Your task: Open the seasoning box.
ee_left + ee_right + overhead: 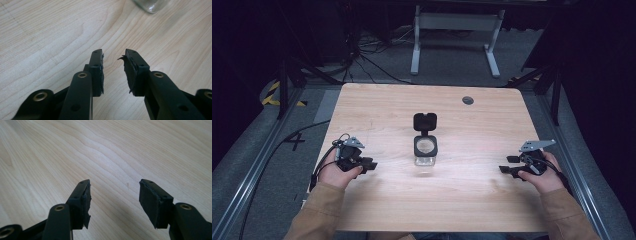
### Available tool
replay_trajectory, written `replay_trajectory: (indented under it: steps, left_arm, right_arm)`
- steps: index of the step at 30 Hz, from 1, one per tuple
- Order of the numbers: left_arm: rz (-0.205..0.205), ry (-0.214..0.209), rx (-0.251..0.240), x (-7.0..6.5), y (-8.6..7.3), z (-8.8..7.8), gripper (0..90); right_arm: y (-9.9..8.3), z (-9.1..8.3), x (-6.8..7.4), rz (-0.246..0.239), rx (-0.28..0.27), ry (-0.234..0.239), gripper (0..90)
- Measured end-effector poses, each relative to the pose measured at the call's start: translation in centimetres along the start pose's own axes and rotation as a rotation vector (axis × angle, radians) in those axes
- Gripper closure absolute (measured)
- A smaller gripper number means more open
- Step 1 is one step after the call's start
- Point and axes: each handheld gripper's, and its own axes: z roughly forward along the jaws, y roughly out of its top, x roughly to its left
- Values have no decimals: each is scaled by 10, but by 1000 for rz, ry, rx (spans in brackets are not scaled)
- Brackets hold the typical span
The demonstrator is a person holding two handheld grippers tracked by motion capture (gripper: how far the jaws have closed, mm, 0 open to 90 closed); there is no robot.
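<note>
Here's the table point(377, 107), a pale wood-grain top with rounded corners, a small dark round grommet point(468, 100) set into it near the far edge. Dead centre stands a clear glass jar point(425, 152) with a black flip lid point(425, 121), and that lid is swung open, lying back toward the far side. The jar's mouth faces up, ringed in black.

Left gripper point(371, 165) rests low at the near left, held in the person's left hand point(334, 172), jaws pointing right toward the jar but well apart from it. From the left gripper view, the jaws stand parted with a modest gap, nothing between them, just bare wood grain; the glass base of the jar peeks in at the top edge.

Right gripper point(507, 164) sits at the near right in the right hand point(542, 177), jaws aimed left. In the right gripper view they're spread wider, holding nothing, over plain wood.

Around the table: grey carpeted floor point(452, 55), black cables point(362, 52) snaking at the far left, a white metal stand point(457, 30) beyond, yellow-black tape point(272, 95) at the left, dark surroundings elsewhere. Tan sleeves point(319, 212) come in from below.
</note>
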Motion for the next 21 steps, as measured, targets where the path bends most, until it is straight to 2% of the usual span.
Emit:
replay_trajectory:
  steps: [2,4,9,17,21]
  left_arm:
    - [3,-4,2,1,-1,3,669]
    - [27,-4,13,4,-3,10,661]
    - [8,-31,16,10,-7,18,641]
    - [20,-42,1,9,-7,23,608]
    - [24,-13,-23,8,-7,24,534]
  right_arm:
    - [-3,6,0,-5,-6,4,432]
    - [-6,12,0,-21,-18,0,434]
    - [-11,26,0,-35,-61,-20,448]
    - [-14,27,-1,-14,-99,-28,440]
    - [-14,27,-1,-11,-110,-33,428]
